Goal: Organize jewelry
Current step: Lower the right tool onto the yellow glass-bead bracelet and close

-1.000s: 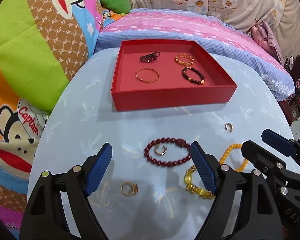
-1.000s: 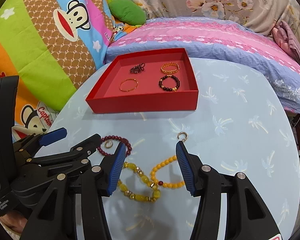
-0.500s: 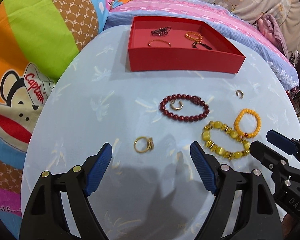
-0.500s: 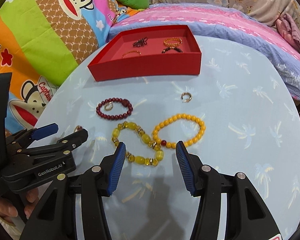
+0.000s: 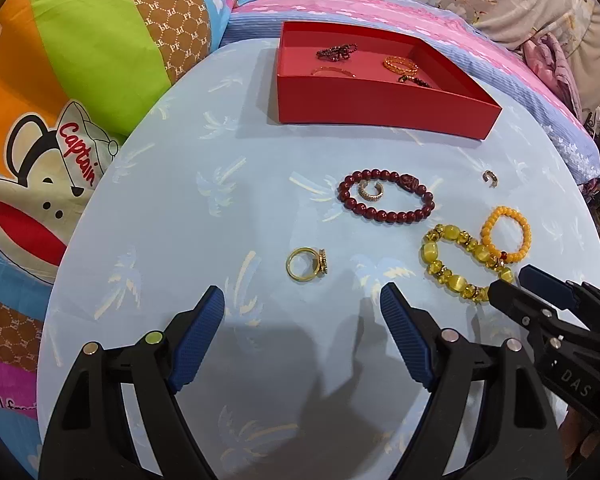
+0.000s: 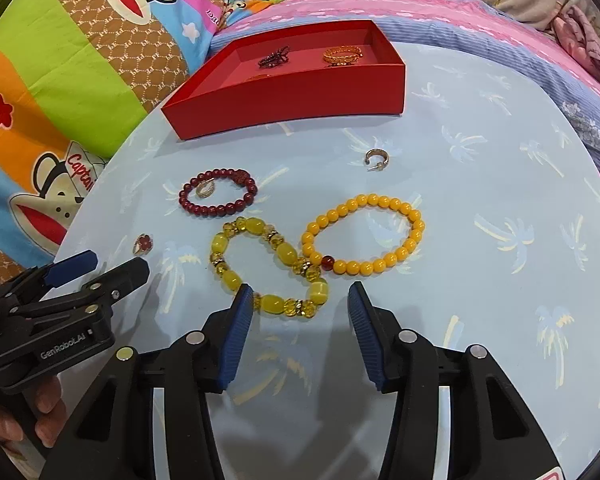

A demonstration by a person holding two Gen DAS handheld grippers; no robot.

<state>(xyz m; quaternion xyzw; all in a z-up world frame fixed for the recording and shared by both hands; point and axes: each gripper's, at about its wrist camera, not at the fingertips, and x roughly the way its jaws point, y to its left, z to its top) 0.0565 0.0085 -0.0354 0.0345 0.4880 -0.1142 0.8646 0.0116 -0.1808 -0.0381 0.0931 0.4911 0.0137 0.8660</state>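
Note:
A red tray point(image 5: 380, 110) point(image 6: 292, 100) at the table's far side holds several bracelets. On the light blue table lie a gold ring point(image 5: 306, 265) point(image 6: 143, 243), a dark red bead bracelet point(image 5: 386, 196) point(image 6: 218, 197) with a small ring point(image 5: 370, 192) inside it, a chunky yellow bracelet point(image 5: 462, 264) point(image 6: 268, 268), an orange bead bracelet point(image 5: 507, 234) point(image 6: 364, 236) and a small hoop earring point(image 5: 489, 178) point(image 6: 377, 159). My left gripper point(image 5: 302, 304) is open just short of the gold ring. My right gripper point(image 6: 300, 300) is open over the near edge of the yellow bracelet.
Colourful cartoon pillows point(image 5: 80, 80) press against the table's left edge. A pink and blue striped bedspread point(image 5: 380, 4) lies behind the tray. The table point(image 6: 500, 200) is round and its edge curves away at the right.
Both grippers have drawn back toward the table's near side and lowered. The jewelry has not moved. Both stay open.

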